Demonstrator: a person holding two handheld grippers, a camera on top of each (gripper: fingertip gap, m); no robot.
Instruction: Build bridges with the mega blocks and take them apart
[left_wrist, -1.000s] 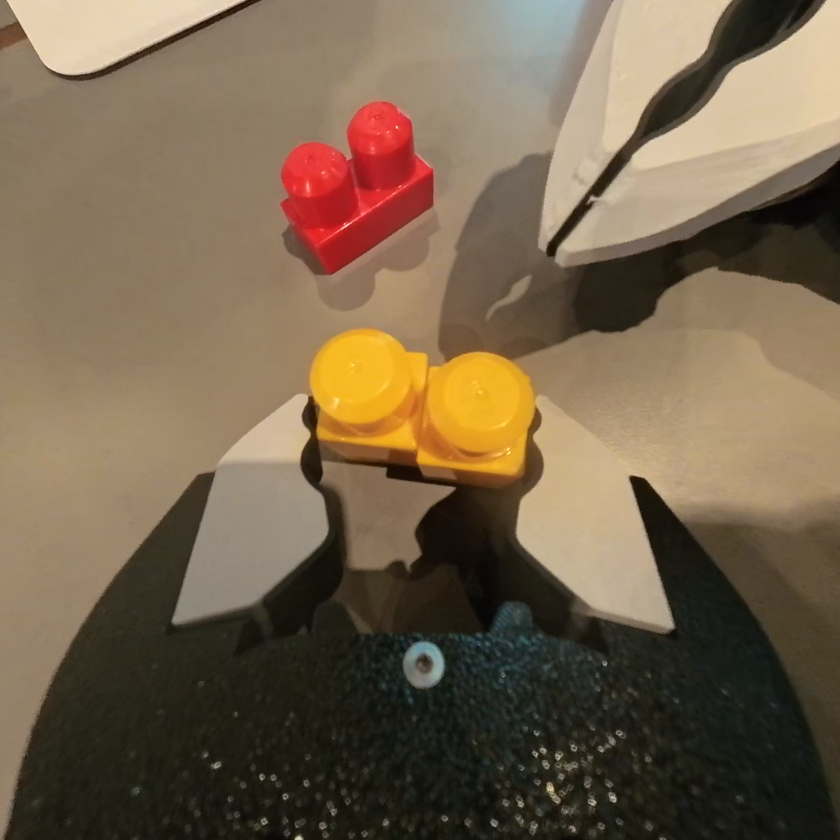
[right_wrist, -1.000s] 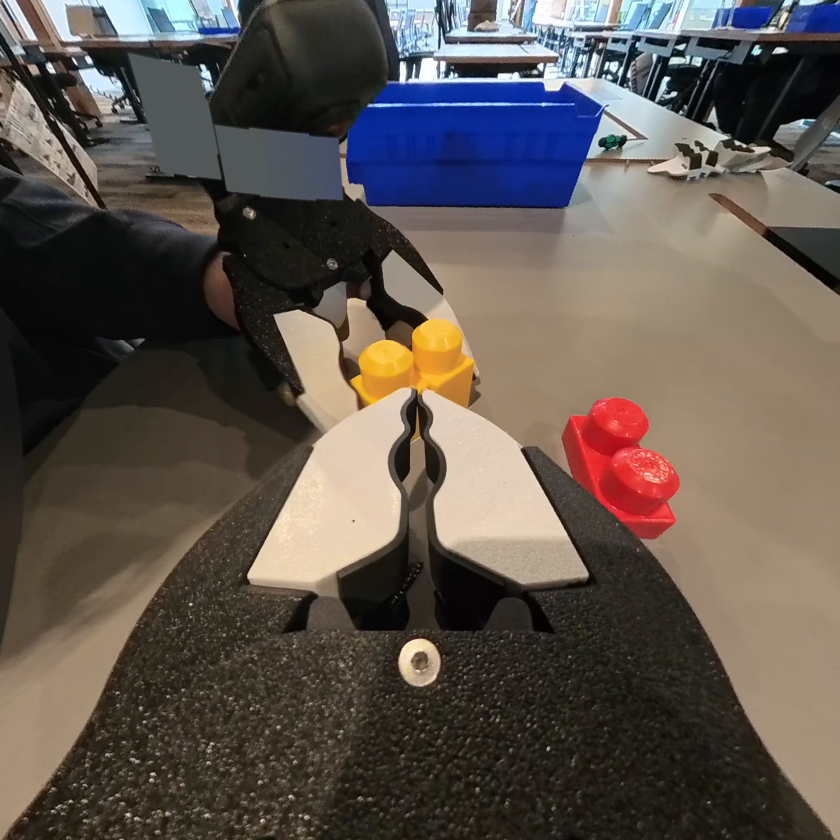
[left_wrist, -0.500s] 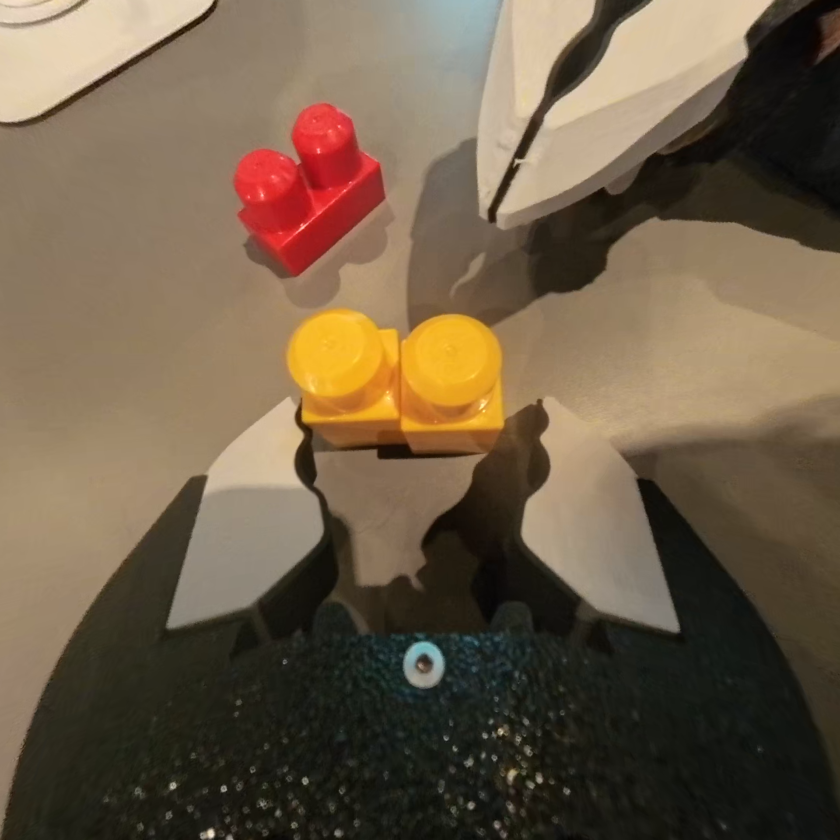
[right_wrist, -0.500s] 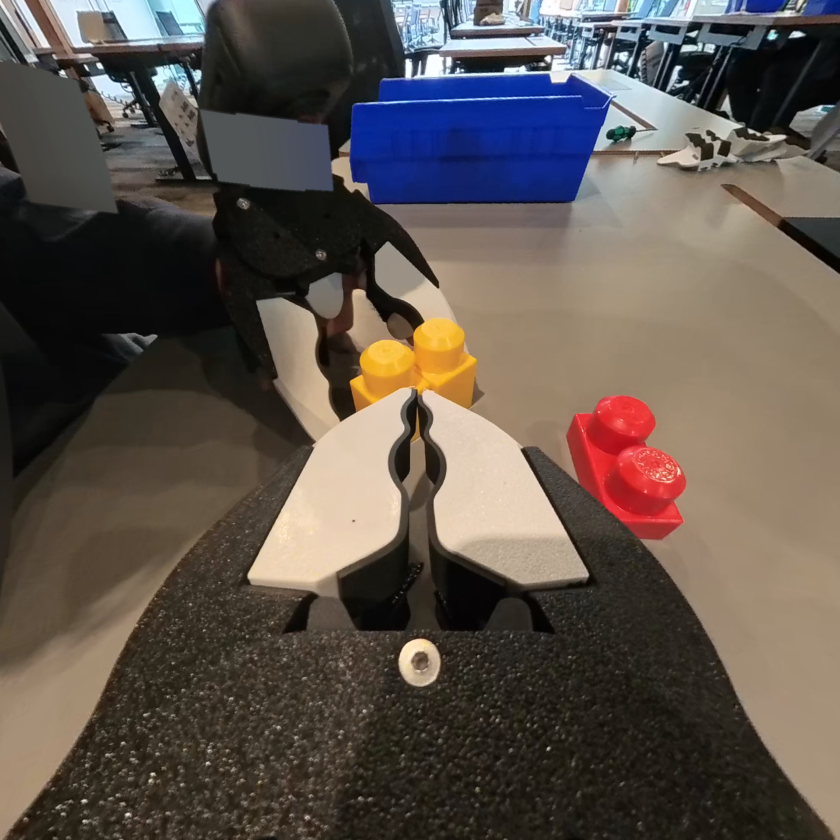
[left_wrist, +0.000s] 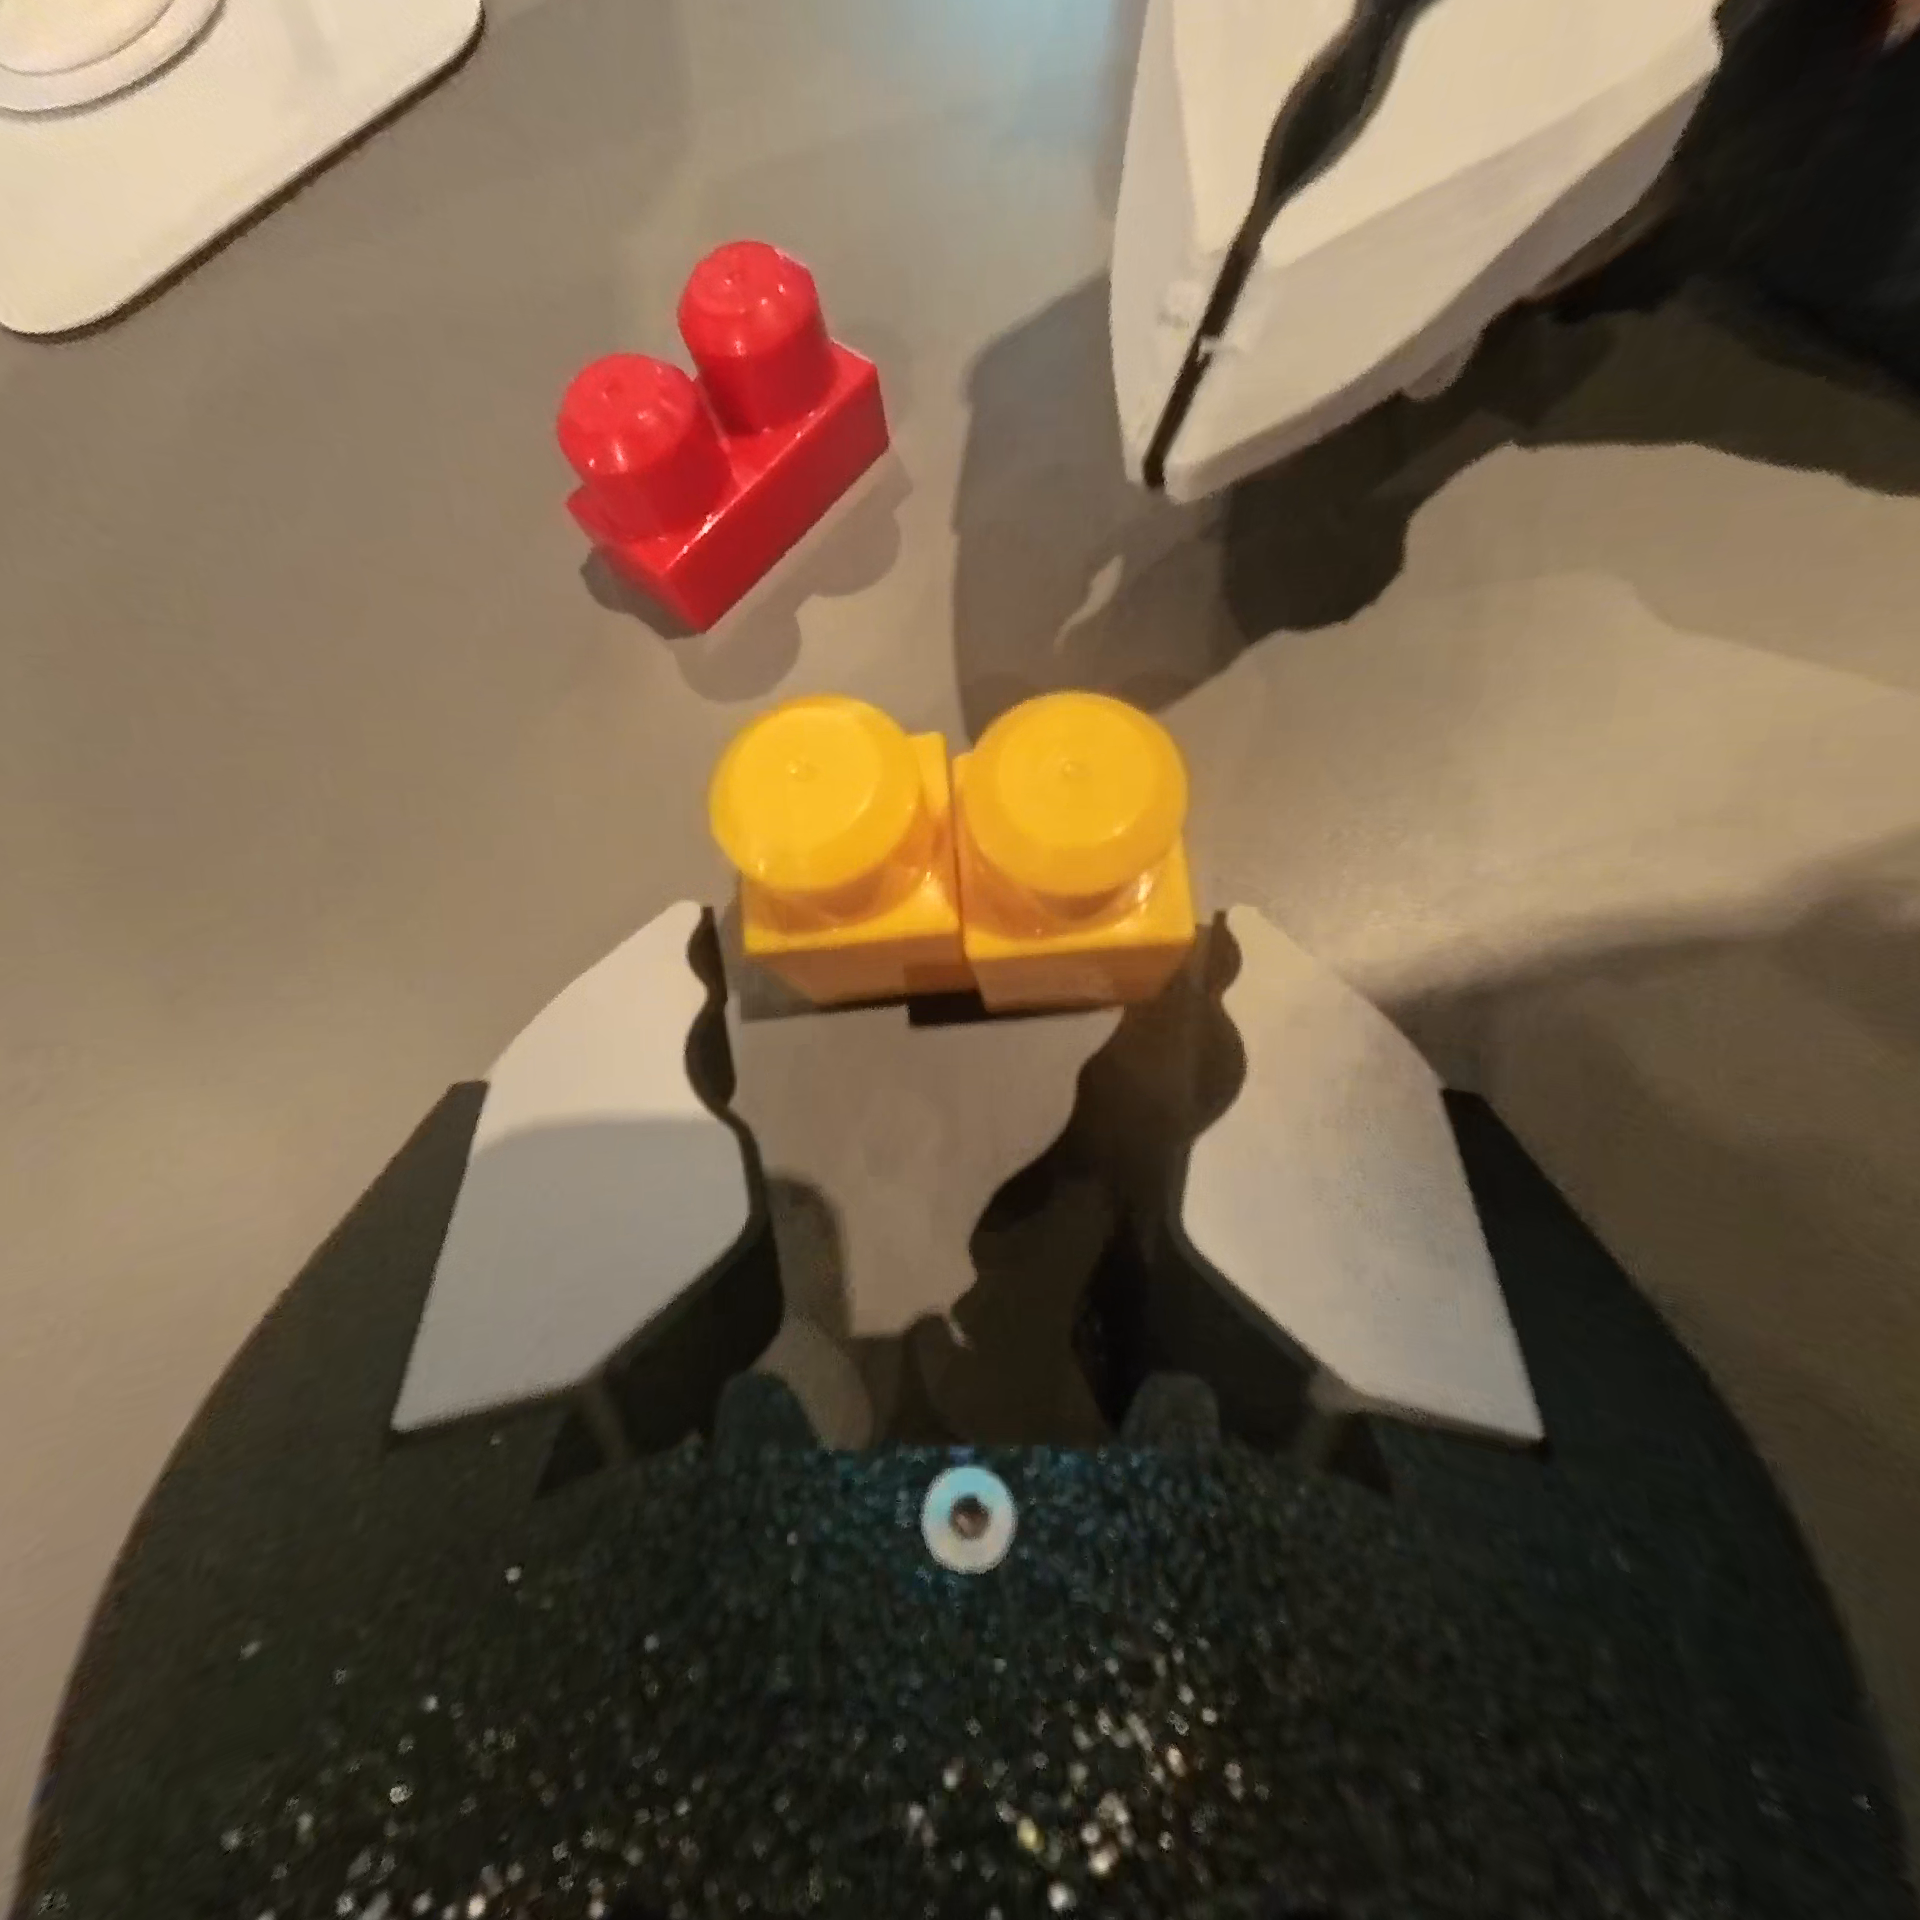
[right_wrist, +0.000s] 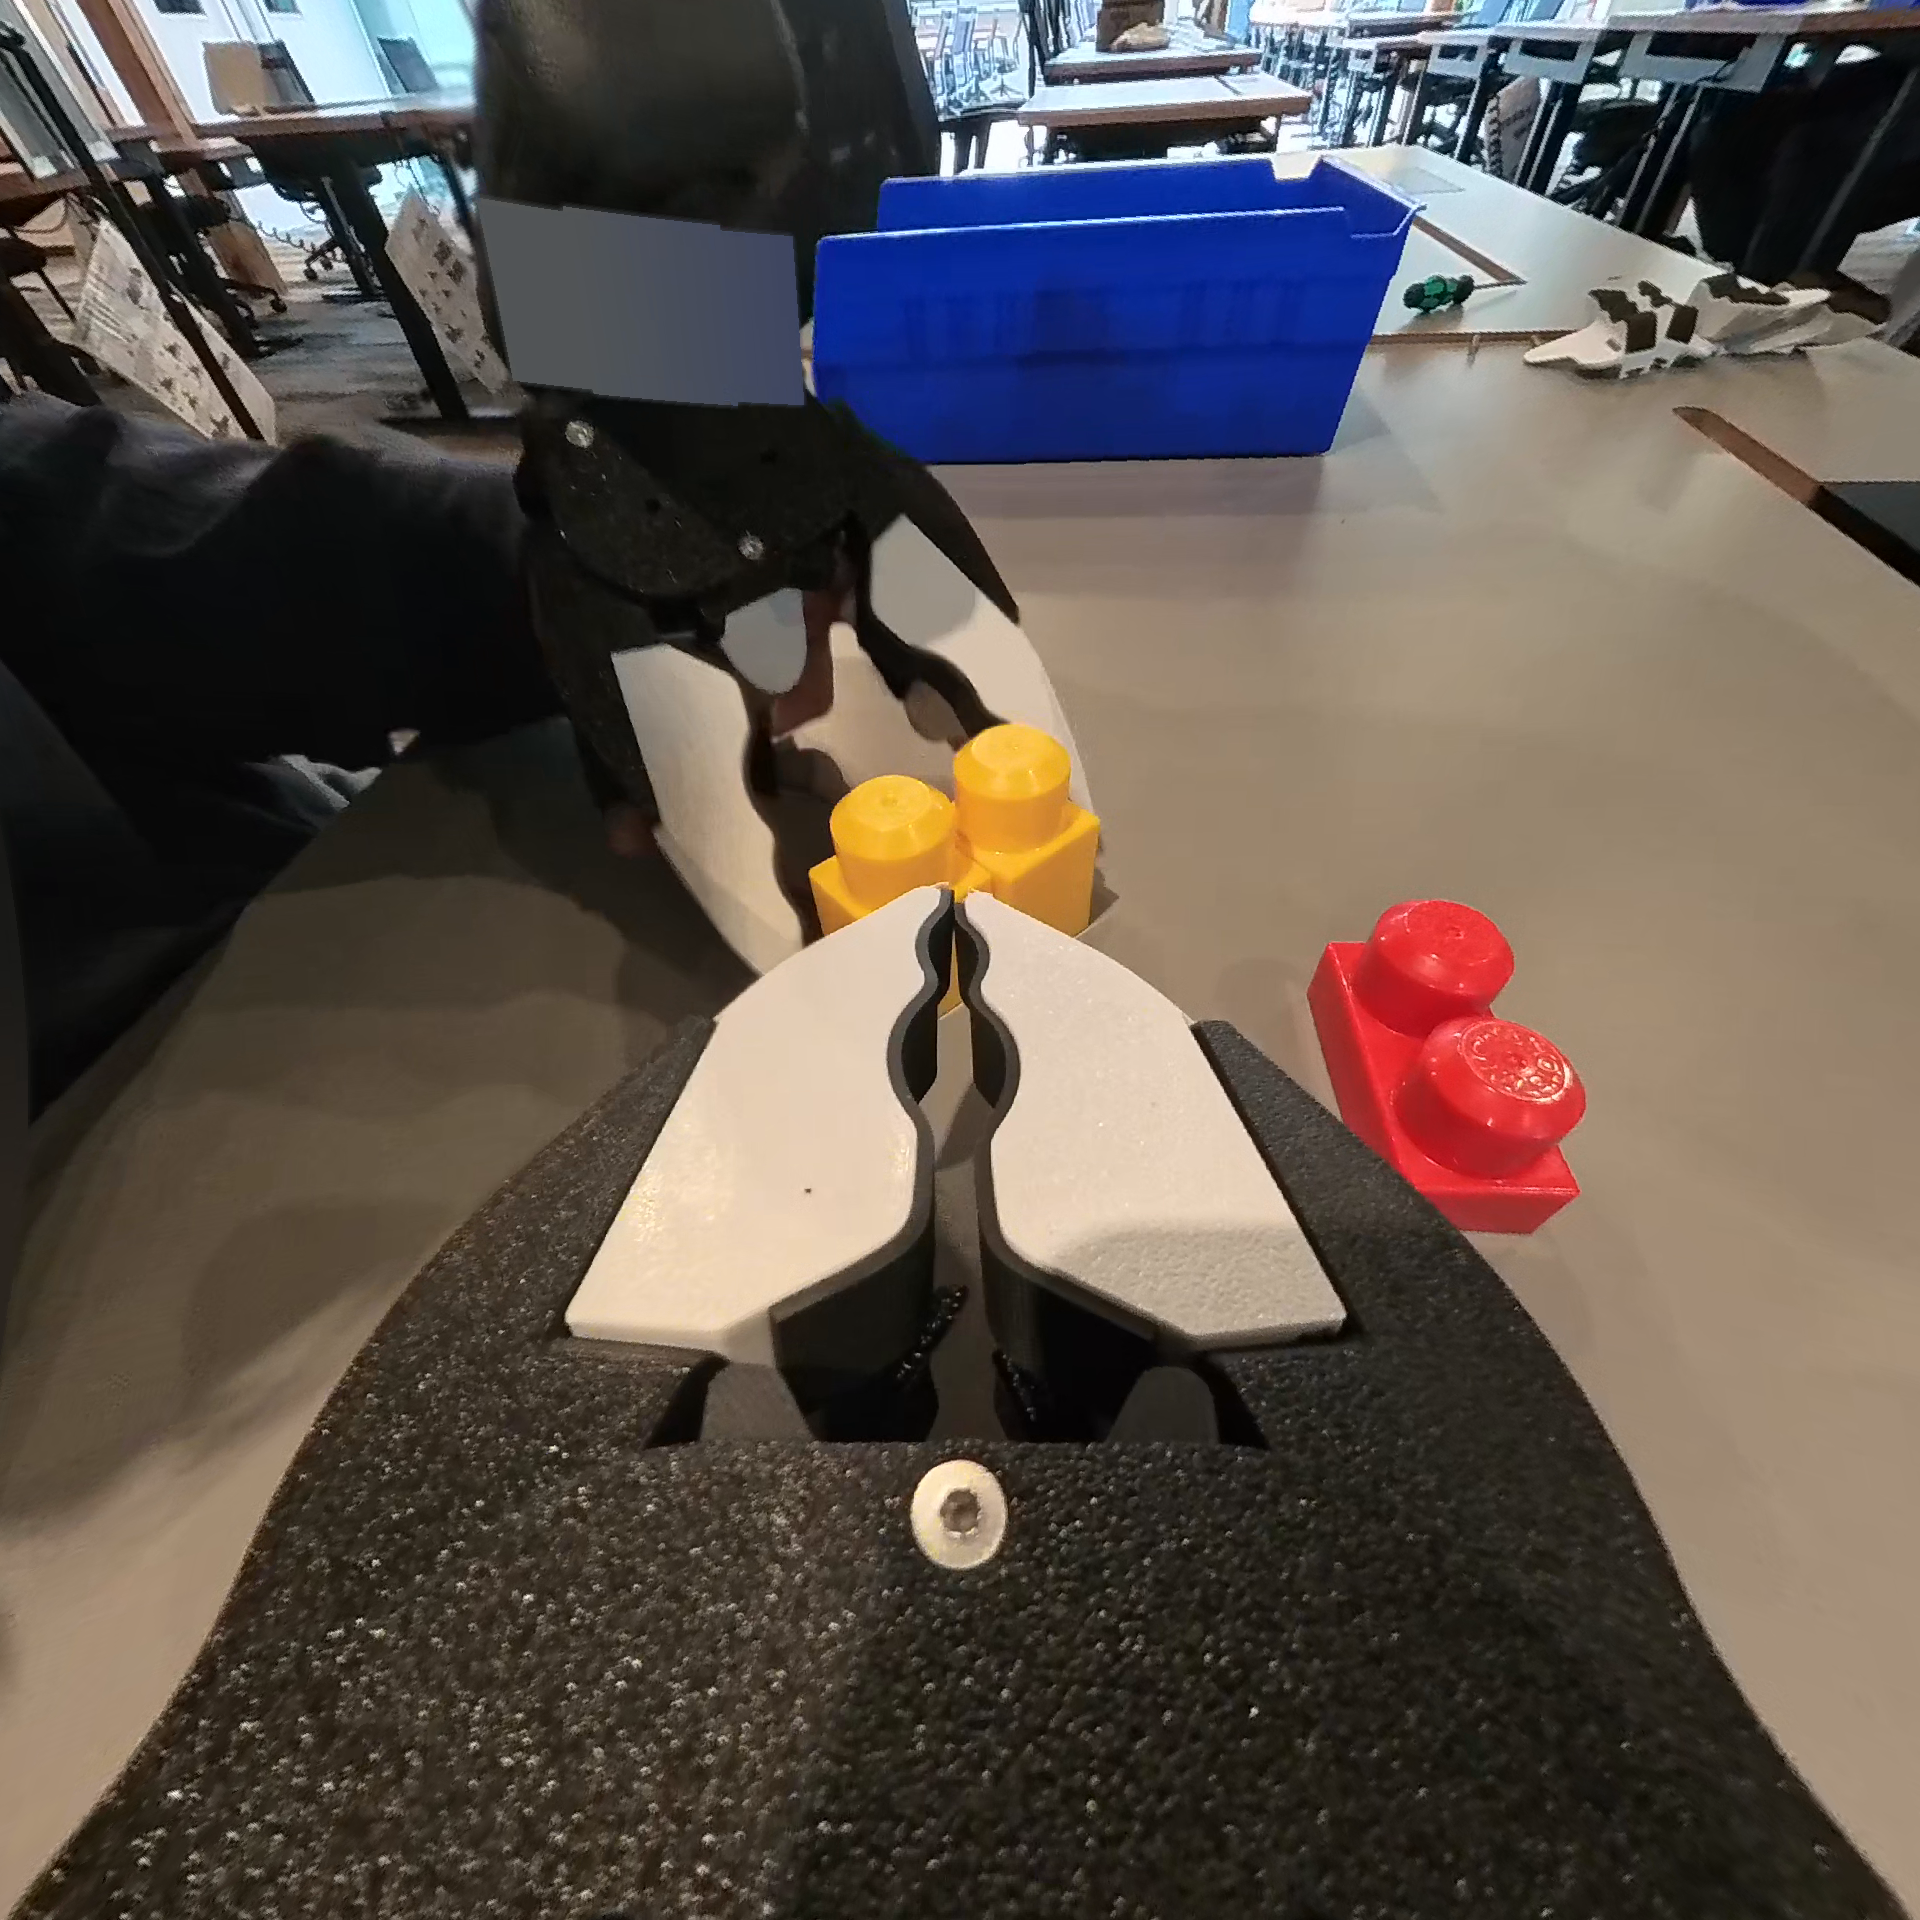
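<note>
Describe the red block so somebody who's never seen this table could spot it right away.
Start at the grey table with the blue bin at its far side. Nearer than the bin, two yellow blocks sit side by side in front of the open left gripper. The red block lies alone, apart from them: one piece with two studs, the only red thing there.

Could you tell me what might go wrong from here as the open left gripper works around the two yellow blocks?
1. The yellow blocks sit loosely side by side between the left gripper fingertips; an uneven close could push them apart or twist one.
2. The shut right gripper hangs close above; the two tools could collide.
3. The red block lies nearby and could be knocked.
</note>
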